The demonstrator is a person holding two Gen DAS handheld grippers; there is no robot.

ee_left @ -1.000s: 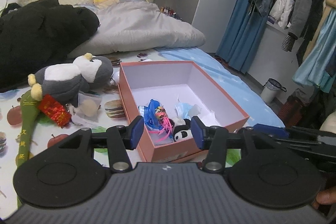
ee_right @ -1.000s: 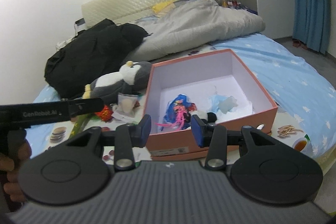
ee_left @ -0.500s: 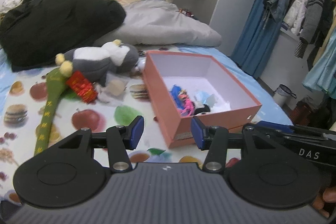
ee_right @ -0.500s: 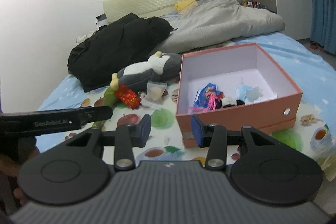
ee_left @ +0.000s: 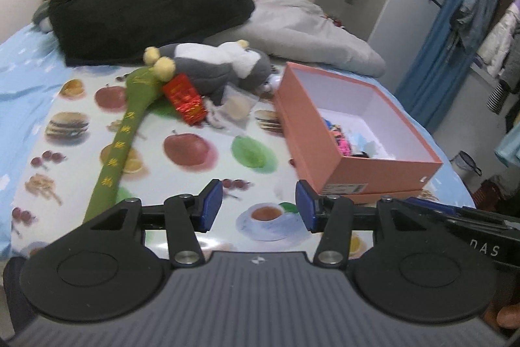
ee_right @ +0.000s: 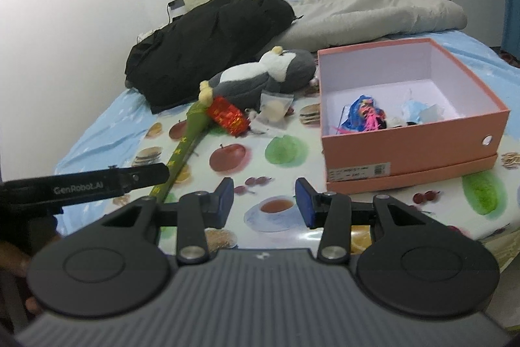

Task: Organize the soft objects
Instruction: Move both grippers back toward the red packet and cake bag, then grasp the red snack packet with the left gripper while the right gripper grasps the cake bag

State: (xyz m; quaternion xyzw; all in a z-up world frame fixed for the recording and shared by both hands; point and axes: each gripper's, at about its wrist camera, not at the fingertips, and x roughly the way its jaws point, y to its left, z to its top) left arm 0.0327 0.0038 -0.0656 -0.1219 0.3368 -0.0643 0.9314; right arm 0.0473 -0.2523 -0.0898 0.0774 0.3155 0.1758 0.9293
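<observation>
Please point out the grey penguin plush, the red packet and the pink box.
grey penguin plush [ee_right: 260, 77], right wrist view, its body.
red packet [ee_right: 227, 116], right wrist view, its face.
pink box [ee_right: 406, 145], right wrist view, its front wall.

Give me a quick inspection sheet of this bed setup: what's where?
Surface: fruit-print cloth over the bed.
Job's things: grey plush penguin, long green plush, red packet, clear pouch lie outside the pink box; small toys inside it.
Clutter: black coat, grey duvet.
Grippers: left gripper and right gripper open, empty.
Cables: one near the headboard.
Surroundings: hanging clothes, blue curtain, bin.
</observation>
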